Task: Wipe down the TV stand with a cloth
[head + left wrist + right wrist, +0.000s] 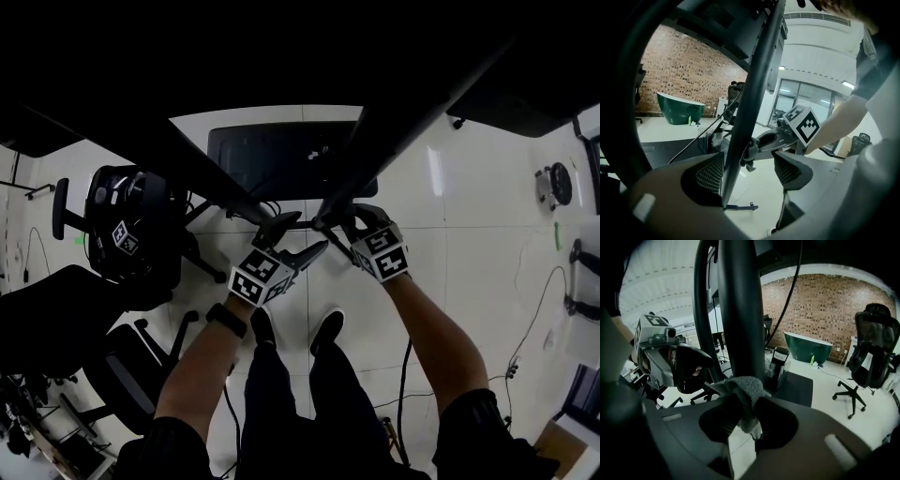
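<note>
The head view is underexposed: its upper band is black, and the white floor (469, 272) carries a bright glare streak. Both gripper views bend strongly at the edges. The TV stand pole (740, 310) is a dark, soft silhouette, and the brick wall (825, 305) is evenly lit.

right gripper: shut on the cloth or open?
Shut on the cloth: its own view shows the right gripper with fingers pinching the bunched grey cloth, up against the stand's dark pole.
</note>
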The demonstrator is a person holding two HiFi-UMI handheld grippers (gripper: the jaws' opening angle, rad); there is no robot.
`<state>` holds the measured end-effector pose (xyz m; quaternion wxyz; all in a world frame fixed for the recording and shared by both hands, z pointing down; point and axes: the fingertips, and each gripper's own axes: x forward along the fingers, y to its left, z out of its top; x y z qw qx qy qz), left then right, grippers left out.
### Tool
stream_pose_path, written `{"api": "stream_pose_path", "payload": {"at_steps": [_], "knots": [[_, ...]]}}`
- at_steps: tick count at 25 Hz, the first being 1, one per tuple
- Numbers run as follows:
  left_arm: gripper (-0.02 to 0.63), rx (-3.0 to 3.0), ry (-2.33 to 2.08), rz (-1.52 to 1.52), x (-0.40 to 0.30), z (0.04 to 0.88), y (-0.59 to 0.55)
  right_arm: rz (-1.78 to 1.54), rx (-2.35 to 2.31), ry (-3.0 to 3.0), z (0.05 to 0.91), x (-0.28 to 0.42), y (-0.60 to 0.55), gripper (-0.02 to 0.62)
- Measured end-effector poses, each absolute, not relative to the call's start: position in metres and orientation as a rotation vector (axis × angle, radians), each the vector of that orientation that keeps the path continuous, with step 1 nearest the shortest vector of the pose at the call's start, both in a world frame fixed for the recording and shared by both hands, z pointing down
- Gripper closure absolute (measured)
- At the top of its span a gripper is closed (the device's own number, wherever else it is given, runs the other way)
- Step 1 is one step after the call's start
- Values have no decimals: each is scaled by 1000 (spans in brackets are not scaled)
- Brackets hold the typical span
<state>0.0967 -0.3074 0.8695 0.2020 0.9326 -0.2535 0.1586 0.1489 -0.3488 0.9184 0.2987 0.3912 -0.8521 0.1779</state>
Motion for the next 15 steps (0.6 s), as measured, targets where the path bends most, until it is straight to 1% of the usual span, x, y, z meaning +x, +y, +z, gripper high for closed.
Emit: {"api": "stream_pose_path", "payload": {"at_steps": [9,15], "knots": [[246,2509,-724,467,81,935,-297,496,1040,-2215,982,149,-348,499],[245,2482,-750,444,80,954,-298,542,1069,-2188,1007,148,-348,509]]}}
